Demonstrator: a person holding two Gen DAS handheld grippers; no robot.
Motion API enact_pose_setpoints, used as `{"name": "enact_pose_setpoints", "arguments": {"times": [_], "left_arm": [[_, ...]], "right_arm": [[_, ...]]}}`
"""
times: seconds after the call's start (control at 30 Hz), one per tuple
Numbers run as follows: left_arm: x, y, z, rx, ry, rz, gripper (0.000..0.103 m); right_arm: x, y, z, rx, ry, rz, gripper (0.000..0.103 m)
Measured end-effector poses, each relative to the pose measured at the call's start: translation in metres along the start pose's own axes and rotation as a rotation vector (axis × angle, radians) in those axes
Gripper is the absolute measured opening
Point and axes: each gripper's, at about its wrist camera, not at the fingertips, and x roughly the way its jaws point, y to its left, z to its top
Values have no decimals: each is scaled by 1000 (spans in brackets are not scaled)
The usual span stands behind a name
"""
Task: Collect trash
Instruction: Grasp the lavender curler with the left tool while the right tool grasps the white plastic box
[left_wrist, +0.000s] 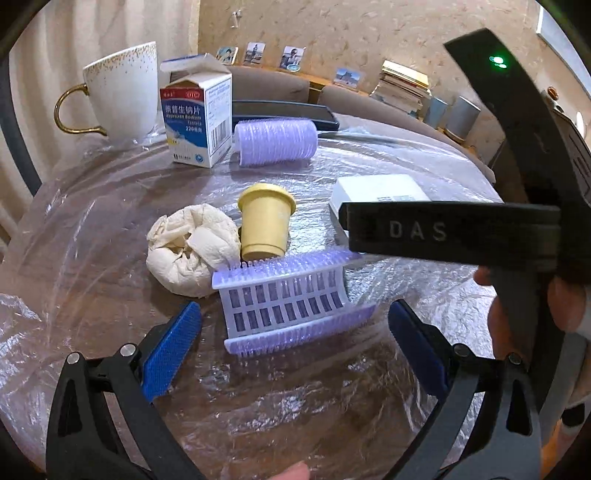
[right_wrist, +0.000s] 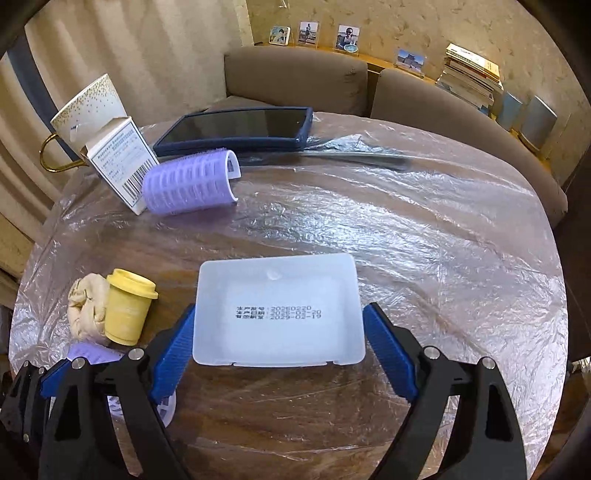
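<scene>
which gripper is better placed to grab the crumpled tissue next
Left. The left gripper is open near the crumpled tissue, though straddling a purple hair roller. The right gripper brackets the white plastic box.

Medicine box (left_wrist: 197, 122): "萘普生钠片", "Naproxen Sodium Tablets", "220", barcode | black gripper body (left_wrist: 454, 232): "DAS" | translucent plastic box (right_wrist: 279, 314): "20260220", "2029-02-19"

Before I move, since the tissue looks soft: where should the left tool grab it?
Pinch the crumpled tissue across its bulging middle, coming from above on its open left side; the yellow cup and purple roller crowd its right.
</scene>
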Motion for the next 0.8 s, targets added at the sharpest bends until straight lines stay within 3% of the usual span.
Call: {"name": "enact_pose_setpoints", "arguments": {"times": [0.1,0.2,0.8], "left_arm": [[2,-3,1,30,-18,42,85],[3,-2,3,30,-22,35,81],[-33,10,-8,15,-74,-3,80]], "right_arm": [[-1,1,-2,-17,-5,-8,87],[0,-1,-2,-24,-16,-6,84],[-35,-20,-31,28,-80,66,81]]}}
